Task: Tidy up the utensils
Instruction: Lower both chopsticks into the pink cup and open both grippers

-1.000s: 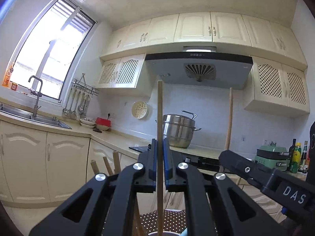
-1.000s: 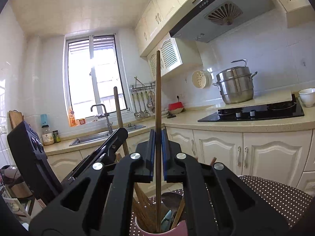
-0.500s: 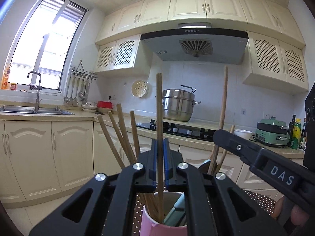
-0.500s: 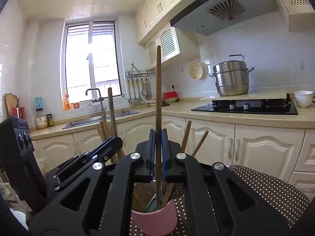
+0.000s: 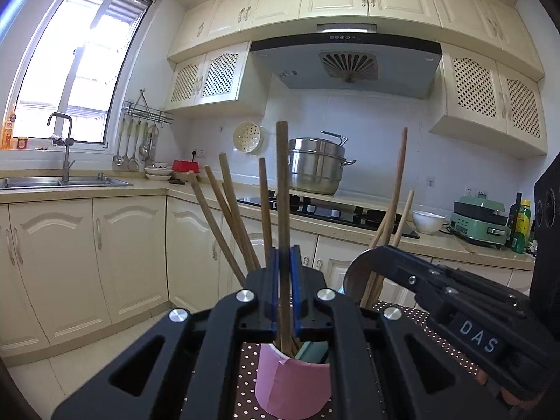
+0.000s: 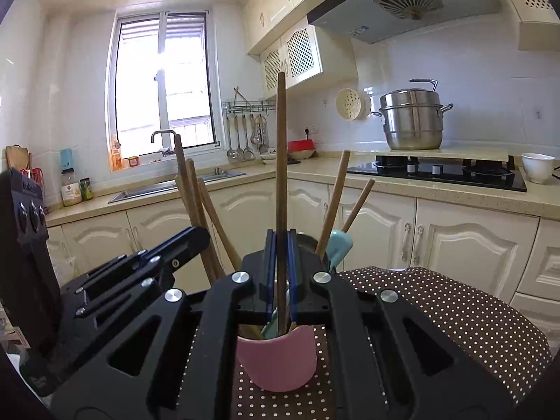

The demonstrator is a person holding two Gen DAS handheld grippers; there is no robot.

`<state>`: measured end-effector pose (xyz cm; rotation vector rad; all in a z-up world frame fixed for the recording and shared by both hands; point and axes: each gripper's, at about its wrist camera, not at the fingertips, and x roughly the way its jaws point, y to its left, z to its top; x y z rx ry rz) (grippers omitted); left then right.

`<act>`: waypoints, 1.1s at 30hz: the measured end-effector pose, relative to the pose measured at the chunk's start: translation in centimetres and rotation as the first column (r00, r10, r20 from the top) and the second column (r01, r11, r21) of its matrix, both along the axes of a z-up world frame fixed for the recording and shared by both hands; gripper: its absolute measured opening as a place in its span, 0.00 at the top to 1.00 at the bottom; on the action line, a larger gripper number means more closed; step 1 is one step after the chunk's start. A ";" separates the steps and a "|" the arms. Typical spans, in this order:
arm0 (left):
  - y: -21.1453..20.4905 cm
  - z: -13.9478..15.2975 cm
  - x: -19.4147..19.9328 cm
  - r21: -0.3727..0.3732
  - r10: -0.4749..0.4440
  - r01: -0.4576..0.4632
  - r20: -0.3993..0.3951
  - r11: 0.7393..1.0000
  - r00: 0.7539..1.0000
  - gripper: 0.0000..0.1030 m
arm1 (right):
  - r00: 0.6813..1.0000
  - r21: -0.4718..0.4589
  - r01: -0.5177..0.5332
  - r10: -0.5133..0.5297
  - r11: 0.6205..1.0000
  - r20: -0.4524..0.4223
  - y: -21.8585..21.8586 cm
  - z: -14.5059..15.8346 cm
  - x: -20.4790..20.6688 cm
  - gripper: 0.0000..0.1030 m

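A pink cup (image 5: 292,381) stands on a brown dotted cloth (image 5: 420,318) and holds several wooden utensils and a light blue one. My left gripper (image 5: 283,262) is shut on an upright wooden chopstick (image 5: 282,189) whose lower end is inside the cup. My right gripper (image 6: 281,245) is shut on another upright wooden stick (image 6: 281,147), also reaching into the pink cup (image 6: 276,362). Each gripper shows from the side in the other's view: the right gripper (image 5: 455,301) to my right, the left gripper (image 6: 122,280) to my left.
A kitchen counter (image 5: 350,225) runs behind with a black hob (image 6: 437,171), a steel pot (image 5: 316,166), a white bowl (image 6: 537,166), a sink (image 5: 59,182) under the window, and a green appliance (image 5: 479,218) with bottles at the right. Cream cabinets stand below.
Both grippers have tilted down and lowered their sticks; the pink cup and the other utensils have come fully into view below the fingers. Both stay shut.
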<state>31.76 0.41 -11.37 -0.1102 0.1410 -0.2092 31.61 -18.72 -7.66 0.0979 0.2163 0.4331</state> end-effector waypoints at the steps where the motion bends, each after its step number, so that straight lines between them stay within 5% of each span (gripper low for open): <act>1: 0.1 0.1 0.0 -0.008 -0.011 0.011 -0.004 1.000 1.000 0.94 | 1.000 -0.004 0.000 0.000 1.000 -0.003 0.1 -0.1 0.0 0.93; 8: 1.0 0.2 -0.5 -0.044 -0.048 0.046 -0.035 0.998 0.998 0.92 | 0.999 -0.029 -0.003 0.002 1.000 -0.032 0.6 -1.2 -0.3 0.94; 10: 1.3 0.3 -0.8 -0.058 -0.050 0.048 -0.037 0.997 0.998 0.70 | 0.999 -0.030 -0.003 0.002 1.000 -0.039 0.7 -1.4 -0.3 0.94; 15: 2.3 0.7 -1.8 -0.087 -0.034 0.030 -0.046 0.996 0.998 0.52 | 0.999 -0.045 -0.004 0.001 0.999 -0.049 1.0 -1.8 -0.4 0.94; 31: 4.5 1.2 -3.8 -0.023 0.077 -0.080 -0.127 0.996 0.989 0.36 | 0.997 -0.096 0.010 -0.018 0.995 -0.077 1.9 -2.2 -0.9 0.93; 33: 4.7 1.2 -4.0 -0.014 0.088 -0.091 -0.140 0.996 0.986 0.35 | 0.997 -0.106 0.016 -0.024 0.994 -0.078 2.1 -2.1 -1.2 0.85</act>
